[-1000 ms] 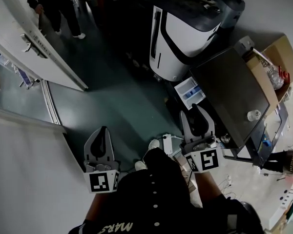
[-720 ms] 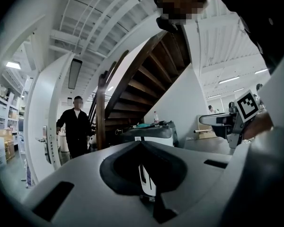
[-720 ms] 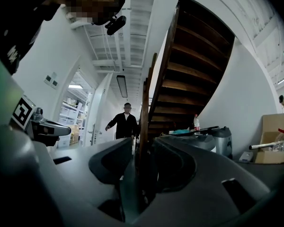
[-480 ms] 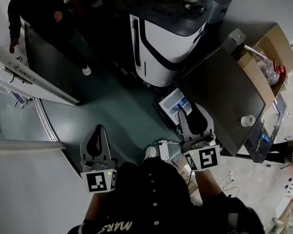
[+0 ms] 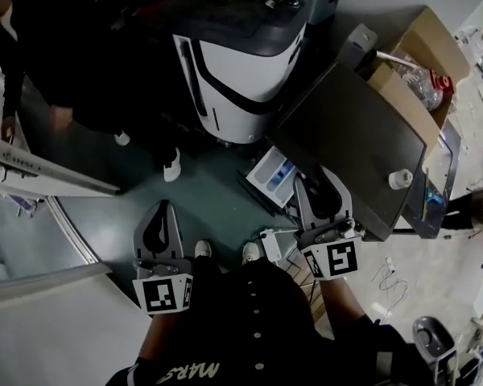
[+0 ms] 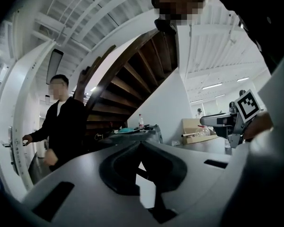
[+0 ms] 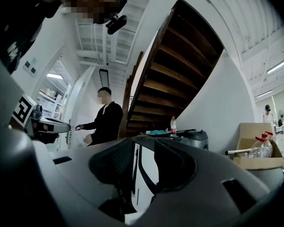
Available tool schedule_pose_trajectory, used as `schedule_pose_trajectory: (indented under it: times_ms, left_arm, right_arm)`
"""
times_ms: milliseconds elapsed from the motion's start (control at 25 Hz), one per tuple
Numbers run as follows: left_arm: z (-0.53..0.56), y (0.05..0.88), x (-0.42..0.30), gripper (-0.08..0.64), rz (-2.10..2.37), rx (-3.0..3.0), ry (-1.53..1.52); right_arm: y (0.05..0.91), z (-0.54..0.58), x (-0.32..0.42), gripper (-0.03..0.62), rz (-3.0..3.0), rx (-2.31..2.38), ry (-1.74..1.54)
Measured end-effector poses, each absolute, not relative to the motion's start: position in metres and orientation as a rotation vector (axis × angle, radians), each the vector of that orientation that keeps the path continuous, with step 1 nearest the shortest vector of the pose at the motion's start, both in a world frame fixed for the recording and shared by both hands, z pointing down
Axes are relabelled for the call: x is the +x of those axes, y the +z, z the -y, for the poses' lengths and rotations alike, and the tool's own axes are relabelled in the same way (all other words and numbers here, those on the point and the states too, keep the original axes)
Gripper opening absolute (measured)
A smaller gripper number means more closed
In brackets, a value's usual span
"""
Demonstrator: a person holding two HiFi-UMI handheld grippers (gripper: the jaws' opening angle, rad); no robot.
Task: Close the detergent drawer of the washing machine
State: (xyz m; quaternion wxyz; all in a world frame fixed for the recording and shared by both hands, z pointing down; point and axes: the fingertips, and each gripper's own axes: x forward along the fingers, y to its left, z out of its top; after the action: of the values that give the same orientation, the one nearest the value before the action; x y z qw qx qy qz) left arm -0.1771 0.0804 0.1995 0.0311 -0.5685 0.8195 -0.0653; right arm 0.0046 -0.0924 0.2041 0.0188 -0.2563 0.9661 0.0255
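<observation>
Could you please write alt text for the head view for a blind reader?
The washing machine has its detergent drawer pulled out, with the open right claw near it and the shut left claw farther left.

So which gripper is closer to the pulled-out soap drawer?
The right gripper: its open jaws sit right beside the white detergent drawer, while the left gripper hangs farther off over the green floor.

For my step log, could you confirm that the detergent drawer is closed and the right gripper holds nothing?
Not quite: the head view shows the detergent drawer pulled out, not closed. The right gripper does hold nothing.
</observation>
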Motion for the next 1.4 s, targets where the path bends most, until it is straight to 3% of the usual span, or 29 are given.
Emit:
schedule_pose_trajectory:
  times_ms: [400, 1400]
  left_arm:
    - [-0.052, 0.206, -0.190, 0.014, -2.316, -2.043, -0.221]
    - [-0.046, 0.326, -0.156, 0.014, -2.013, -2.563, -0.402]
  right_arm:
    - [0.231, 0.083, 0.011, 0.144, -2.960, -1.147, 0.031]
    - [0.450, 0.038, -0.005, 0.146, -2.825, -1.765, -0.388]
